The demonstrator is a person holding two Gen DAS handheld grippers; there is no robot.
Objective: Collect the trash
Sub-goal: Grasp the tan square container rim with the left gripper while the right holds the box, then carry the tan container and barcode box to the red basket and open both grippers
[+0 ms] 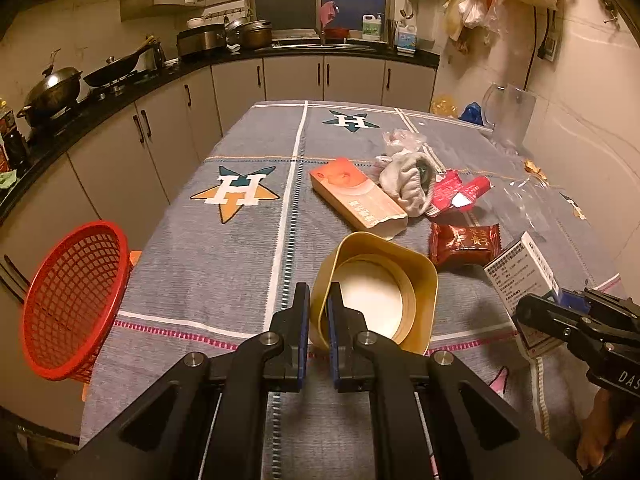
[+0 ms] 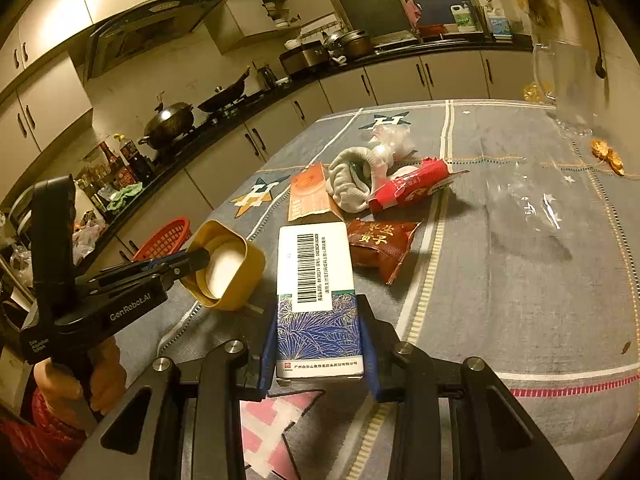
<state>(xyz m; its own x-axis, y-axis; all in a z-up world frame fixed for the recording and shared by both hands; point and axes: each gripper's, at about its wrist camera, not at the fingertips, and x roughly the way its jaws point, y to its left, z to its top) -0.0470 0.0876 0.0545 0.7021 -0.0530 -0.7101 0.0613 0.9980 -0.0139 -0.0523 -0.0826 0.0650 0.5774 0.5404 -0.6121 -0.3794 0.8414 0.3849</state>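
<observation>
Two hand-held grippers hold items: left (image 1: 318,312) pinches one gold tub (image 1: 376,292), right (image 2: 320,344) clamps one carton (image 2: 316,280).

Both views were dim and yellow-tinted, lit from overhead; strong fisheye bending curved the cabinets (image 1: 168,120) at the edges; corners went black; soft shadows fell on the tablecloth (image 2: 500,280).
</observation>
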